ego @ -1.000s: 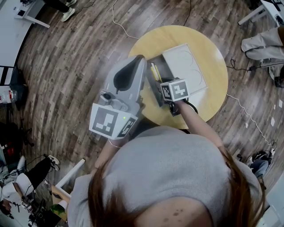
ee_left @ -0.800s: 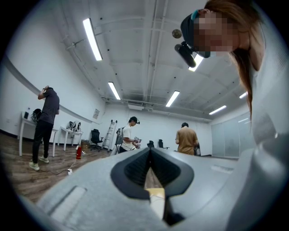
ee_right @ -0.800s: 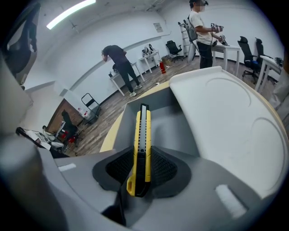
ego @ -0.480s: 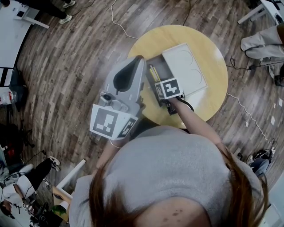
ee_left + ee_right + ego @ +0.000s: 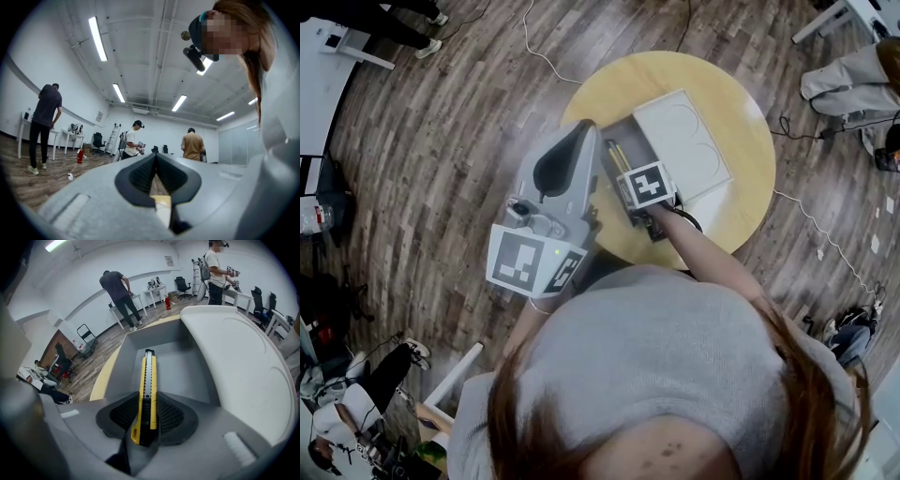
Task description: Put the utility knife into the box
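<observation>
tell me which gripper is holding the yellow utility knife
The right gripper, shut on the yellow utility knife over the grey box; the left gripper is shut on nothing.

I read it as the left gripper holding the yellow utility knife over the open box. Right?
No, the right gripper holds the yellow utility knife over the open box; the right gripper view shows it between those jaws. The left gripper is empty.

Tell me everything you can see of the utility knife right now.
The utility knife is a slim cutter with yellow plastic sides, a black ridged centre track and a dark tip. The right gripper clamps its rear end between its jaws. It points down into the open grey box; whether the tip touches the floor is unclear.
</observation>
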Available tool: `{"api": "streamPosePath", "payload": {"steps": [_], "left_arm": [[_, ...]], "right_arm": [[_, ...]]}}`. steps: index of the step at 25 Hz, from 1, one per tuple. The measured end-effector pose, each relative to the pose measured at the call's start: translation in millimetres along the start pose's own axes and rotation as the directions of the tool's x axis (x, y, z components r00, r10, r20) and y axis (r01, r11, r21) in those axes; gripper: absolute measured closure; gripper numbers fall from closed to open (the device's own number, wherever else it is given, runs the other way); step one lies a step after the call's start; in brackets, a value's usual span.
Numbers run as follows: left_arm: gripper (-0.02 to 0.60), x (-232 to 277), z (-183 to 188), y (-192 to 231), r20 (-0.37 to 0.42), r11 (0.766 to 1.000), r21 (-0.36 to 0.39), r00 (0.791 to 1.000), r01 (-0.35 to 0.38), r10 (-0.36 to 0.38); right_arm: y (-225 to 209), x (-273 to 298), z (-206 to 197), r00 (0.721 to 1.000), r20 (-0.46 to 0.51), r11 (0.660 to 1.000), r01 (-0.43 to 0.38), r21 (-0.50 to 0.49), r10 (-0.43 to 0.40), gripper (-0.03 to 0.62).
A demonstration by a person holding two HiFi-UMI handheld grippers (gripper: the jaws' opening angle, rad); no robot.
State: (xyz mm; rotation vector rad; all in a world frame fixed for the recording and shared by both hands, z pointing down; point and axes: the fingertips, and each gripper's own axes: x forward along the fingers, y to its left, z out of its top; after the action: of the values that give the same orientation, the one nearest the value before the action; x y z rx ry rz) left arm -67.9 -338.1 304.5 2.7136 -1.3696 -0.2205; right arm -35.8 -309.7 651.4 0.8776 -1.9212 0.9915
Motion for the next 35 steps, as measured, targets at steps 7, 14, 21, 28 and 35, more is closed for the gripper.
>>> {"api": "streamPosePath", "payload": {"steps": [7, 14, 21, 28, 35], "left_arm": [[0.58, 2.6, 1.5, -3.6, 0.003, 1.0, 0.001, 1.0, 0.008, -0.008], [0.58, 3.1, 1.8, -3.8, 0.003, 1.0, -0.001, 1.0, 0.013, -0.013], [0.58, 4.6, -3.1, -8.8, -0.013, 1.0, 0.003, 1.0, 0.025, -0.025], [0.58, 12.5, -2.1, -16.8, -0.017, 0.998, 0.014, 0.998, 0.053, -0.053], [0.58, 23.5, -9.3, -35.9, -0.037, 0.994, -0.003, 0.994, 0.107, -0.107]], "right_arm": [[3.3, 0.4, -9.8, 1.0, -0.031, 1.0, 0.0, -0.019, -0.001, 0.433], [5.4, -2.2, 5.2, 0.999, 0.052, 0.999, -0.003, -0.033, 0.005, 0.386], [9.9, -32.4, 12.8, 0.989, 0.141, 0.999, -0.037, 0.014, 0.034, 0.388], [26.2, -124.6, 67.4, 0.904, 0.414, 0.993, -0.083, -0.079, 0.108, 0.401], [33.6, -231.2, 116.2, 0.758, 0.642, 0.983, 0.004, -0.186, 0.118, 0.466]]}}
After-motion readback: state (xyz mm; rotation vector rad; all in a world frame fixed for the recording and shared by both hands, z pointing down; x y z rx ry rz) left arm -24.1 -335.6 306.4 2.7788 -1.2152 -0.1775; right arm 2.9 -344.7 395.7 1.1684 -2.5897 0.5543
